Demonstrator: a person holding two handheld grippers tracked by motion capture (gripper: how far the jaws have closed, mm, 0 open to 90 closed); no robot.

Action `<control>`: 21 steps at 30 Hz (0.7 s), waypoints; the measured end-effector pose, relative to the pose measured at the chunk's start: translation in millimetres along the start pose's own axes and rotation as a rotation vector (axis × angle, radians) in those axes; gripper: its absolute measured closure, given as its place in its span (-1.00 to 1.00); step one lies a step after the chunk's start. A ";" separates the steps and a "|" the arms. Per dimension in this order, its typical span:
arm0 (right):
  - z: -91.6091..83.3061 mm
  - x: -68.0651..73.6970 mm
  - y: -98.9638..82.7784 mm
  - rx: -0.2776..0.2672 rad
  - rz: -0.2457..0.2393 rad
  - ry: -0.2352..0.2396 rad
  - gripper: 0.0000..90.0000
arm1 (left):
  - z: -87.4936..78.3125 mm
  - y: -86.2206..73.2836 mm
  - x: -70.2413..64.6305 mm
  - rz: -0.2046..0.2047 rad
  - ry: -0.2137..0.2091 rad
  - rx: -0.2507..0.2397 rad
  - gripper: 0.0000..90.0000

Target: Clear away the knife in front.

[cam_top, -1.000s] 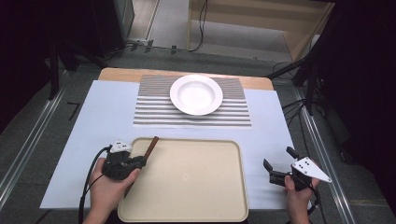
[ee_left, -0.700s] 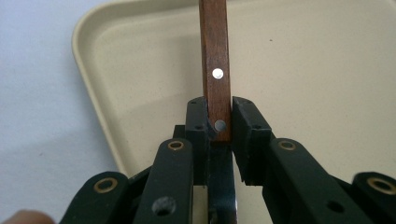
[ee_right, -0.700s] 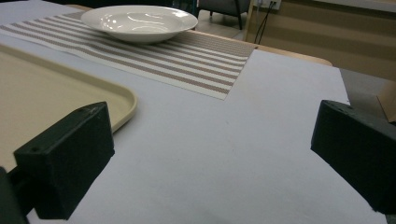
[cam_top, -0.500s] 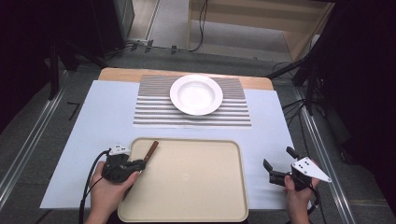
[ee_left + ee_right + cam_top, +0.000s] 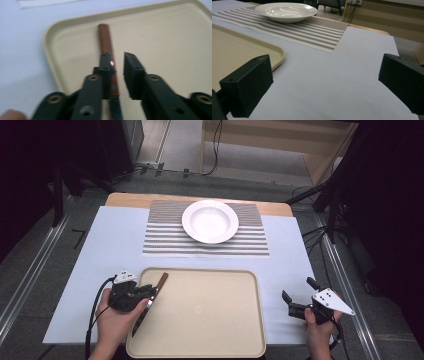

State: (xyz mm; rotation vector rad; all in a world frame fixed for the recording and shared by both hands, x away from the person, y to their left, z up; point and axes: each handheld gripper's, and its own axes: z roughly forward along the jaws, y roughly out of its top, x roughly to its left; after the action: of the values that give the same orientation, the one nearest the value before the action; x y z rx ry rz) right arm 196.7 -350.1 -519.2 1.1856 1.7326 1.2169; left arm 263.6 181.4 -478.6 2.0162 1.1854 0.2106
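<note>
Left jaws: the left gripper [image 5: 117, 58] has its jaws nearly closed, a narrow gap between the tips; the left tip overlaps the knife handle from above, the right tip stands clear of it. Whether a pad presses the handle cannot be told.
Knife: the knife [image 5: 107, 50] lies flat in the tray, its brown handle running ahead of the left jaw tip, its dark blade passing back beneath the jaws. In the high view the knife [image 5: 151, 301] lies beside the tray's left rim, handle toward the far edge.
Tray edge at left jaws: the beige tray [image 5: 53, 65] shows its raised rim and rounded far-left corner just left of the left jaw; the handle end stops short of the far rim.
Open room at left jaws: bare tray floor spreads to the right of the right jaw and ahead of it.
Right jaws: the right gripper [image 5: 325, 82] stands wide open, nothing between the jaws, over bare white table cover [image 5: 342, 75].
Tray edge at right jaws: the tray's rounded corner [image 5: 278, 53] lies just beyond the left jaw.
Farther out: the striped mat [image 5: 312, 32] lies ahead, its near corner between the jaws' lines; the white plate [image 5: 286, 11] rests on it, well apart.
Hands: in the high view the left gripper [image 5: 150, 292] sits at the tray's left rim, the right gripper [image 5: 299, 296] right of the tray on open cover.
</note>
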 end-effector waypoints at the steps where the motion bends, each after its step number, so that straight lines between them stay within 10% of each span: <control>1: 0.1 0.0 0.0 0.000 0.000 0.000 -1.00 | 2.0 1.8 -2.8 0.030 -0.003 0.013 0.86; 6: 0.1 0.0 0.0 0.000 -0.001 0.000 -1.00 | 18.6 3.4 -11.4 0.098 0.025 0.090 0.99; 21: 0.0 0.0 0.0 -0.001 -0.003 0.002 -1.00 | 13.4 -3.4 6.8 0.058 0.059 0.110 0.99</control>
State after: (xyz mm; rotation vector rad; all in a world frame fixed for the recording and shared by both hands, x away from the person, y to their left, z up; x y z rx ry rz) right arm 196.8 -350.1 -519.2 1.1809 1.7348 1.2176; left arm 271.6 180.6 -491.7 2.1551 1.1991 0.2403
